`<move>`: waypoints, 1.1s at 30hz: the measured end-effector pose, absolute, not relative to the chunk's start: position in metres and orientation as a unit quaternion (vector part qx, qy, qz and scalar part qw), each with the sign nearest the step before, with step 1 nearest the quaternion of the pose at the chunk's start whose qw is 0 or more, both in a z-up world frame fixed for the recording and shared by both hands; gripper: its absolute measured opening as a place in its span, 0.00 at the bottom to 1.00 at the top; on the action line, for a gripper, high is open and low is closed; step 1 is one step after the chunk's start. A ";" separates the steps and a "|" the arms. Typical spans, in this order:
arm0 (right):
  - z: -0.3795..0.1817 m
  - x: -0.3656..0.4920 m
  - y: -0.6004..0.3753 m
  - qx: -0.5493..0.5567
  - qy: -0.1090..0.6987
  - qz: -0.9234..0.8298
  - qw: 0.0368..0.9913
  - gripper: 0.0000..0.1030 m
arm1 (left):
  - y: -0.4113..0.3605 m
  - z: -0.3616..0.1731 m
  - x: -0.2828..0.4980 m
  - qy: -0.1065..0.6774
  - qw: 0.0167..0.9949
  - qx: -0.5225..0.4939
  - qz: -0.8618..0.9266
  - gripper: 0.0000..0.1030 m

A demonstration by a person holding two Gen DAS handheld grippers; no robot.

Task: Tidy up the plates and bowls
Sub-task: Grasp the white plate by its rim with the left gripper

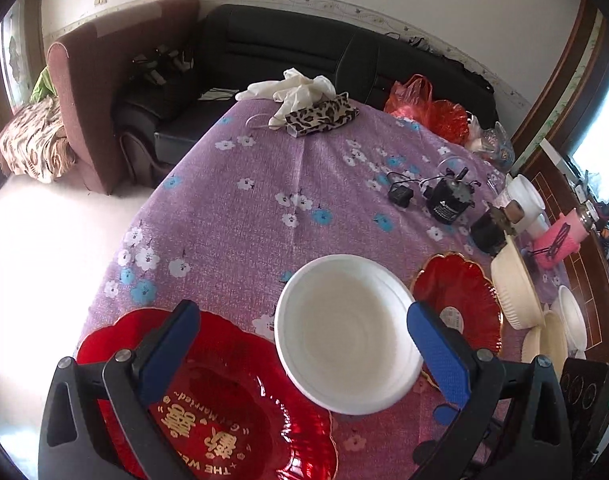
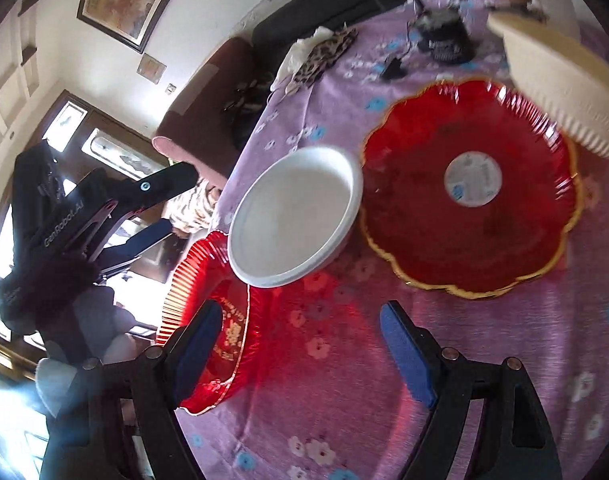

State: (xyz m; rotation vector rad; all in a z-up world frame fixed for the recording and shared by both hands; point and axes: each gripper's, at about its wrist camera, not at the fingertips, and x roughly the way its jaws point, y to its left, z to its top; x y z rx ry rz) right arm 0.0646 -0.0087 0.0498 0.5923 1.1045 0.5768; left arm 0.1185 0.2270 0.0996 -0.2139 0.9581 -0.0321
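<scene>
The white bowl (image 1: 346, 334) stands upright on the purple flowered tablecloth (image 1: 240, 200) and serves here as the landmark. Its left edge lies over the rim of the red plate with gold writing (image 1: 208, 404). To the right of the bowl, almost touching it, lies the second red plate (image 1: 458, 304) with a round label in its middle, and further right of that plate stand the cream ribbed bowls (image 1: 516, 288). Far behind the bowl are a black round device (image 1: 448, 200) with its cable, a leopard-print pouch (image 1: 322, 114) and white gloves (image 1: 300, 86).

The left gripper (image 1: 304, 336) has its jaws spread wide and holds nothing; in its own view the bowl sits between the blue pads (image 1: 436, 352), but whether they touch it cannot be told. The right gripper (image 2: 300, 344) is also wide apart and empty, above bare cloth in front of the bowl.

Several things could go wrong from here. Because the bowl rests partly on the plate with writing, it probably sits a little tilted; if one pad pushes its wall before the other arrives, the bowl may slide off or tip. If the plate with writing is lifted first, it would drag the bowl along. The red plates look thin and glossy, so a grip on the wavy rim may slip. The two grippers work near each other around the bowl and could collide. A wide movement to the right could also knock the cream bowls.
</scene>
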 end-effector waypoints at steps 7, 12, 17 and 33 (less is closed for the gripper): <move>0.029 0.077 0.001 0.327 0.521 0.273 0.740 0.83 | 0.230 0.086 0.143 0.475 0.873 -0.110 -0.008 1.00; 0.022 0.084 0.005 0.338 0.519 0.255 0.743 0.83 | 0.223 0.071 0.160 0.499 0.860 -0.111 -0.011 1.00; 0.020 0.090 0.013 0.325 0.515 0.246 0.754 0.83 | 0.216 0.058 0.173 0.516 0.850 -0.103 -0.012 1.00; 0.015 0.097 0.018 0.318 0.507 0.233 0.767 0.54 | 0.205 0.028 0.187 0.561 0.823 -0.083 -0.036 0.51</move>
